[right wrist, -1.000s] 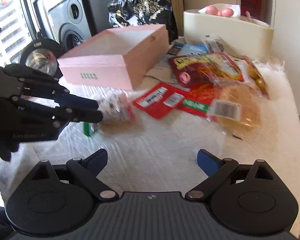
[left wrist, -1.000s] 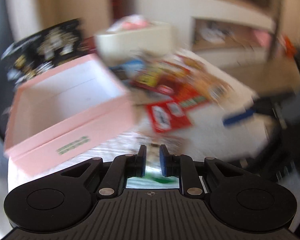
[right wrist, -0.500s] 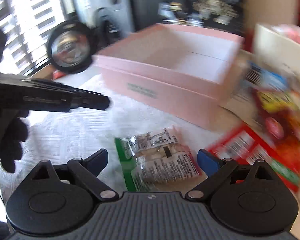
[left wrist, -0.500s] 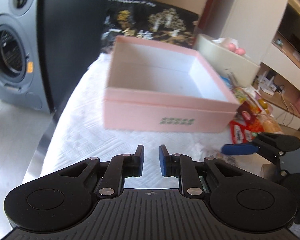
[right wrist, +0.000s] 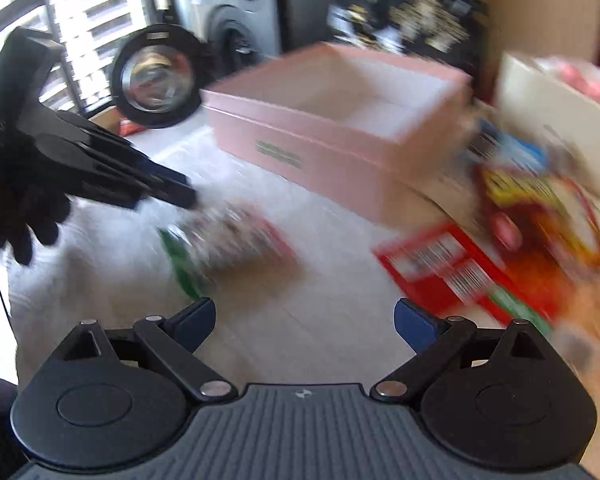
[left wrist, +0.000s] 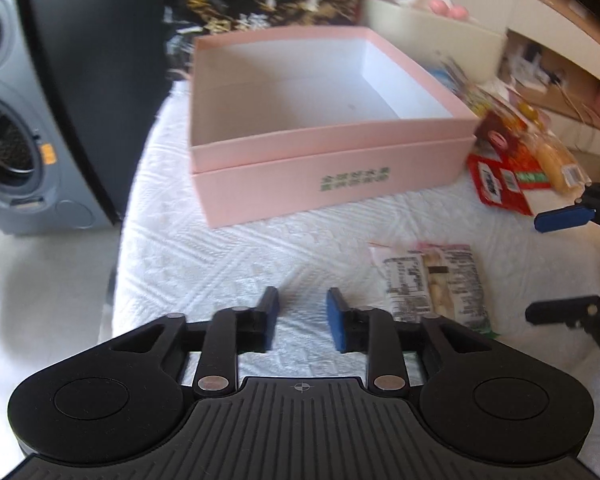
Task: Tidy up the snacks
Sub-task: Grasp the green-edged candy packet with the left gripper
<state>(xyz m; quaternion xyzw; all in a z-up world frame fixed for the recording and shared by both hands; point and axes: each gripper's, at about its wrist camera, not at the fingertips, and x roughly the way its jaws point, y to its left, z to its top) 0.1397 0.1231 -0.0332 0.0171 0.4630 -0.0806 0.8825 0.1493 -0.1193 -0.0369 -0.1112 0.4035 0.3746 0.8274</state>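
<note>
Open box (left wrist: 324,148) mid-table (left wrist: 220,248), snack packet (left wrist: 432,284) before it, snack pile (left wrist: 516,160) to its right.

One pink box (left wrist: 324,184); one clear snack packet (left wrist: 432,284); two tools.

Green print on the pink box (left wrist: 352,179) front and the snack packet (left wrist: 434,284) label are too blurred to read.

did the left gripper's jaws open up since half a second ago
Yes. The left gripper shows a wider gap between its blue pads now than before, measured against its own fixed black body; nothing sits between them.
</note>
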